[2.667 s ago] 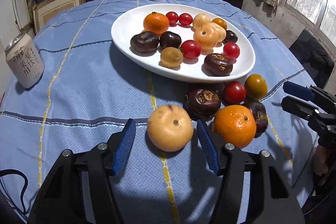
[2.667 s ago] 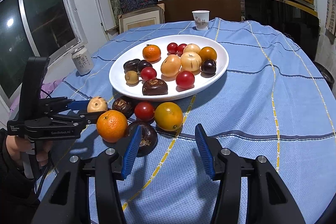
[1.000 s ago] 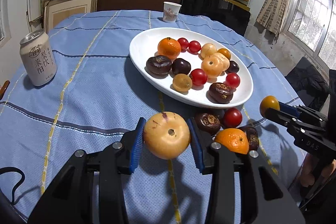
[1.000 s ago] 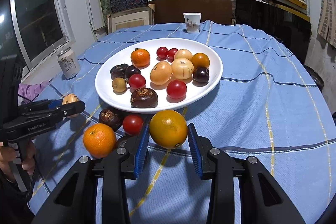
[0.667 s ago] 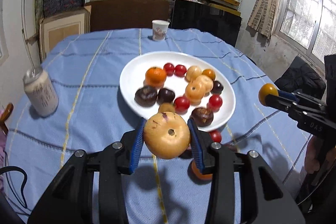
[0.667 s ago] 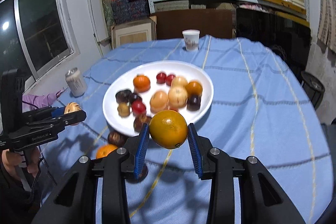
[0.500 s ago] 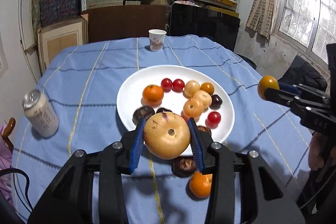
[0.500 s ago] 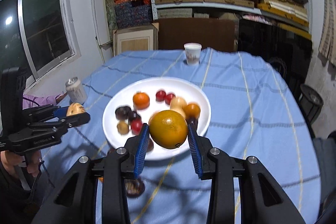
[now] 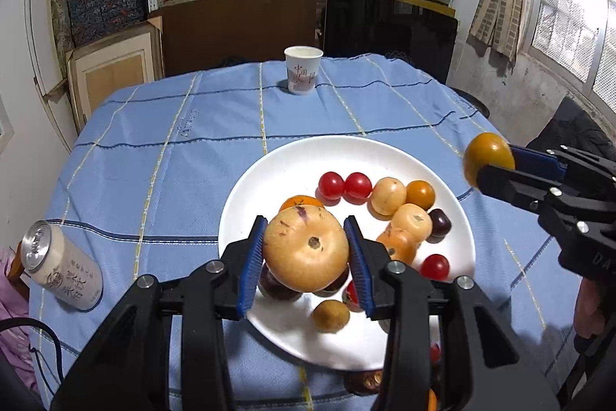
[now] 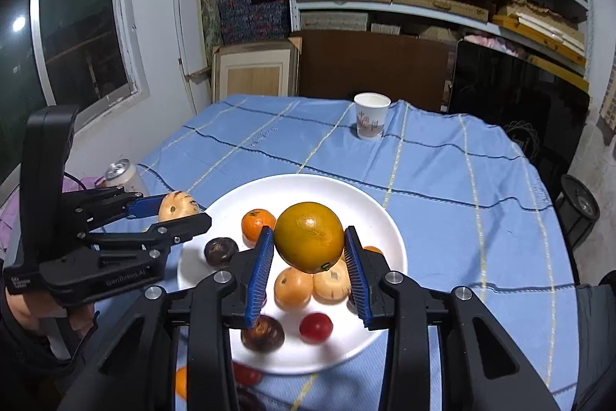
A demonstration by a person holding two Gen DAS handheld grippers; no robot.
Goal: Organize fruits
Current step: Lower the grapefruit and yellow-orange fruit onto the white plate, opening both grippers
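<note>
My left gripper (image 9: pixel 306 253) is shut on a pale yellow round fruit (image 9: pixel 306 251), held in the air over the near left part of the white plate (image 9: pixel 269 176). My right gripper (image 10: pixel 309 249) is shut on an orange-yellow fruit (image 10: pixel 309 237), also lifted above the white plate (image 10: pixel 381 218). In the right wrist view the left gripper (image 10: pixel 169 212) shows at the left with its pale yellow fruit (image 10: pixel 177 205). The plate holds several red, orange, pale and dark fruits. A few fruits lie on the cloth at the plate's near edge, partly hidden by my grippers.
A drink can (image 9: pixel 61 264) stands at the table's left edge. A paper cup (image 9: pixel 303 70) stands at the far side. The round table has a blue checked cloth (image 9: pixel 173 149). Shelves of boxes, a dark screen and a chair surround it. A hand (image 10: pixel 27 307) holds the left gripper's handle.
Both grippers closed on their fruits and lifted them off the cloth, rising and moving forward. They now hang over the plate, and the table looks farther below.
</note>
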